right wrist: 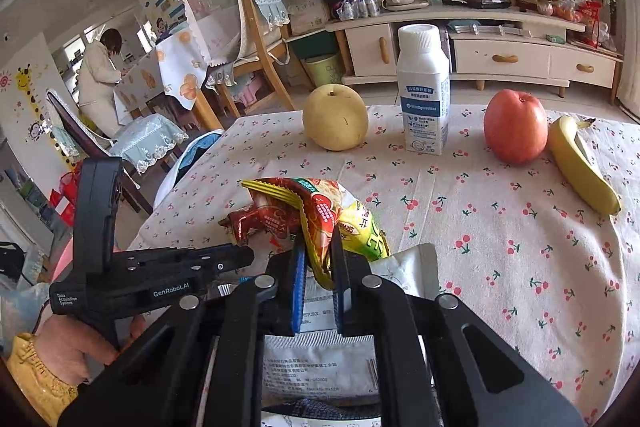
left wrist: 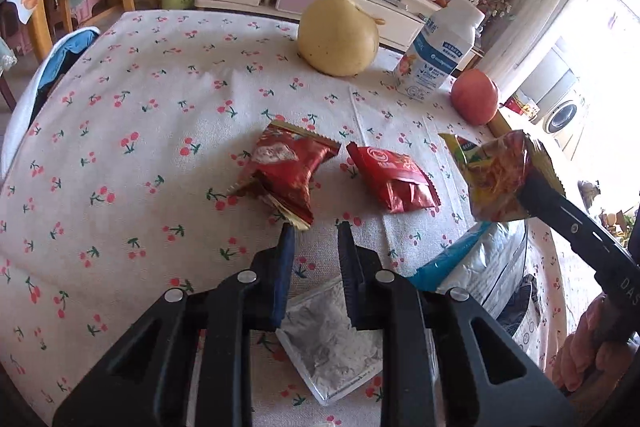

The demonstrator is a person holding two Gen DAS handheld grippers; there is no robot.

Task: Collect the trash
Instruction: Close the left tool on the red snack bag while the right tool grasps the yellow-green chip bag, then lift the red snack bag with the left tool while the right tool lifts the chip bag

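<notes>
Only the right-wrist view shows the banana (right wrist: 582, 167) beside the apple (right wrist: 515, 126). The right gripper (right wrist: 319, 239) is clamped on a yellow-and-red snack wrapper (right wrist: 320, 211), lifted off the cherry-print tablecloth (left wrist: 140, 147). The left gripper (left wrist: 316, 231), jaws narrowly apart and empty, hovers at the tail of a red wrapper (left wrist: 286, 169), its long axis running diagonally; a second red packet (left wrist: 394, 179) lies beside it.
</notes>
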